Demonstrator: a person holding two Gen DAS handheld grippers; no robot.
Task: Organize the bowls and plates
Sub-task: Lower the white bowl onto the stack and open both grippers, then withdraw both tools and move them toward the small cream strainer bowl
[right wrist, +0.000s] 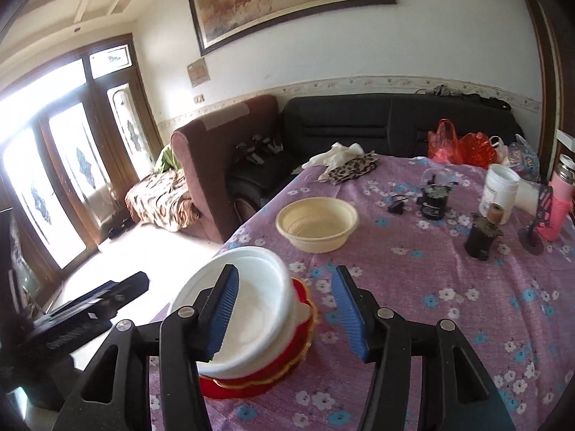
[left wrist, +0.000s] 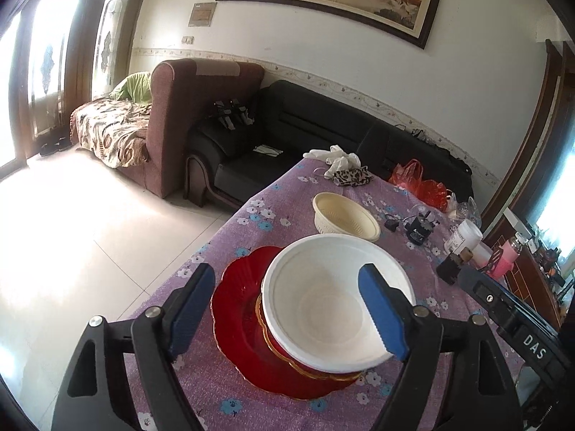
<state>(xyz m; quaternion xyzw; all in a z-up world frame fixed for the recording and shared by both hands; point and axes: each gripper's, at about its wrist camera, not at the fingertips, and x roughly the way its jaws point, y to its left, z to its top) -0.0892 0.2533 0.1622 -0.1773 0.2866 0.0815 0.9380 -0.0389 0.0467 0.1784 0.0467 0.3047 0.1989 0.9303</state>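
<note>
A white plastic bowl (left wrist: 334, 309) sits stacked on a red scalloped plate (left wrist: 244, 327) on the floral purple counter (right wrist: 449, 305). A cream ribbed bowl (right wrist: 316, 224) stands apart behind. The left gripper (left wrist: 287, 316) and right gripper (right wrist: 287, 314) both stand apart, clamping nothing.

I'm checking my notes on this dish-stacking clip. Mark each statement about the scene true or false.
1. The white bowl sits on the red plate. True.
2. The cream bowl is stacked inside the white bowl. False: it stands apart, farther back on the purple floral tablecloth.
3. The left gripper is open. True.
4. The right gripper clamps the white bowl. False: its jaws are open.
</note>
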